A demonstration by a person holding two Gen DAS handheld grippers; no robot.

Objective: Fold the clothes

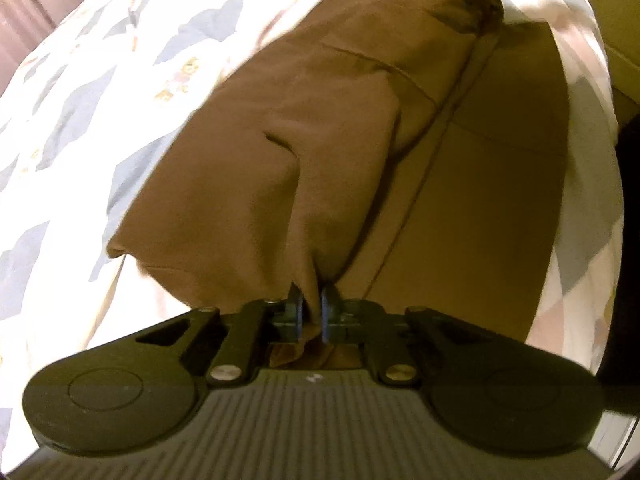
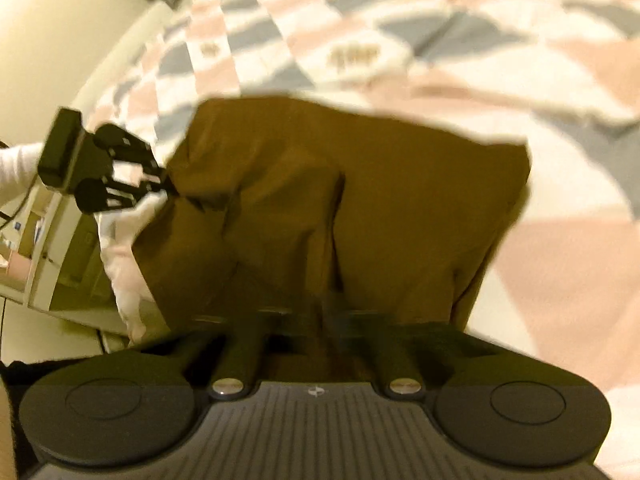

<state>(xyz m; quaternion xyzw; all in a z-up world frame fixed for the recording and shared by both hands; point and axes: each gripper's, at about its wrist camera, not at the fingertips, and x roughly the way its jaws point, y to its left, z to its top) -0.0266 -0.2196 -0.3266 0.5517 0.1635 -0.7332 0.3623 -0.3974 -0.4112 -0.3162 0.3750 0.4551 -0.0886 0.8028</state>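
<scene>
We see a brown cloth (image 1: pixel 360 128) lying on a bed. The bed has a quilt (image 1: pixel 80 92) with gray, pink and white shapes on it.

In the left wrist view, the left gripper (image 1: pixel 311 312) is at the near edge of the cloth. Its two fingers are almost together, and a bunch of the brown cloth is pinched between them. The cloth rises up into the fingers and makes a big fold that runs away from us. A long seam goes across the cloth toward the far right. At the far end of that seam we see the right gripper (image 1: pixel 478 0). It is small and dark there, and it touches the far corner of the cloth.

In the right wrist view, the picture is blurry. The brown cloth (image 2: pixel 400 200) fills the middle and comes right up to the right gripper (image 2: pixel 328 316). The fingers look close together with cloth at them, but the blur hides them, so we cannot tell for sure how tight they are. On the left we see the left gripper (image 2: pixel 160 186) with its tips on the left edge of the cloth. A white sleeve (image 2: pixel 16 168) shows behind it. The quilt (image 2: pixel 440 60) lies on the far side and on the right.
</scene>
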